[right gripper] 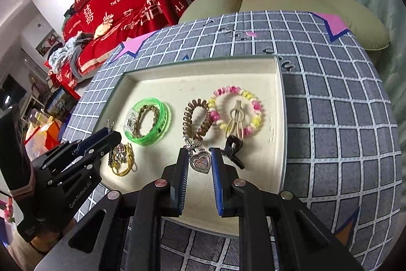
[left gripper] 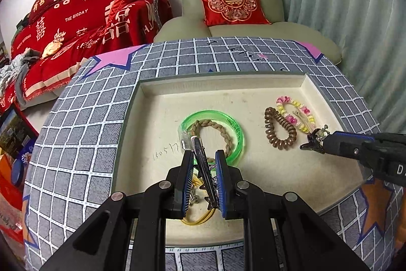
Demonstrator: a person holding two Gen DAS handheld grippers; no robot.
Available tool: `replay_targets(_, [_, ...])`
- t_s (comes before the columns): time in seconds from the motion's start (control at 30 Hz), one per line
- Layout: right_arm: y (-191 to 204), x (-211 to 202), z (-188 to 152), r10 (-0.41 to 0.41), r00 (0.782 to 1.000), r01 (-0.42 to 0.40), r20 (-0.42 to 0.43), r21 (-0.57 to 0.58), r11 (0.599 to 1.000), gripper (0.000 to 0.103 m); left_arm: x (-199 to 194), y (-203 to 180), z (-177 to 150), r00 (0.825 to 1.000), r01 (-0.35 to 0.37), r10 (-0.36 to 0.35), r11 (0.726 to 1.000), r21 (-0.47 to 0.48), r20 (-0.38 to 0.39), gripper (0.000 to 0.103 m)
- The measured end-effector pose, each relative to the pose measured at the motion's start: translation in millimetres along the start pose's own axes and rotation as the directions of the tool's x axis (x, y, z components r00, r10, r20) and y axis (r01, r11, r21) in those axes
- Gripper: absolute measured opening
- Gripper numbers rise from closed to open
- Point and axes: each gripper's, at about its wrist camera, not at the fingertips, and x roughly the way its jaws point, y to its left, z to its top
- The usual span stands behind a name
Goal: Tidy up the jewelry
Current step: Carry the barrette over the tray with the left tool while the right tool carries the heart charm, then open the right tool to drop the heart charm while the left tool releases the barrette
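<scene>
A cream tray [left gripper: 223, 85] [right gripper: 203, 73] holds the jewelry. My left gripper [left gripper: 204, 156] is open around a silver hair clip [left gripper: 203, 161] that stands between its fingers, over a yellow hair tie [left gripper: 200, 220] and in front of a green bangle [left gripper: 236, 128] with a braided tie [left gripper: 223, 131] inside. My right gripper [right gripper: 199, 153] is open around a silver heart pendant [right gripper: 201, 161], which does not touch the pads. A brown spiral tie [right gripper: 196, 118], a pink-yellow bead bracelet [right gripper: 238, 106] around a beige clip [right gripper: 237, 118], and a black claw clip [right gripper: 233, 146] lie beyond it.
The tray sits on a grey checked tablecloth [left gripper: 83, 118] [right gripper: 337, 118]. A green armchair with a red cushion [left gripper: 231, 1] and a red-covered sofa [left gripper: 83, 17] stand behind the table. A curtain [left gripper: 350, 4] hangs at the right.
</scene>
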Motion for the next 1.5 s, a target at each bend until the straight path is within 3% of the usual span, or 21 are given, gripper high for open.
replay_targets(0.63, [-1,33,-8,-0.080,0.996,0.080,-0.044,-0.016,0.997,0.020,26,-8,-8,0.999,-0.005,0.006,1.000,0.023,-0.049,0.027])
replay_targets(1.23, [1,42,-9,-0.098,0.994,0.097,-0.046,-0.026,0.995,0.021,26,-14,-10,0.998,-0.029,0.031,0.999,0.043,-0.050,0.028])
replay_targets(1.5, [1,32,-10,-0.048,0.998,0.048,-0.040,0.006,0.999,0.038,24,-13,-9,0.998,-0.033,0.036,0.999,0.037,-0.058,0.028])
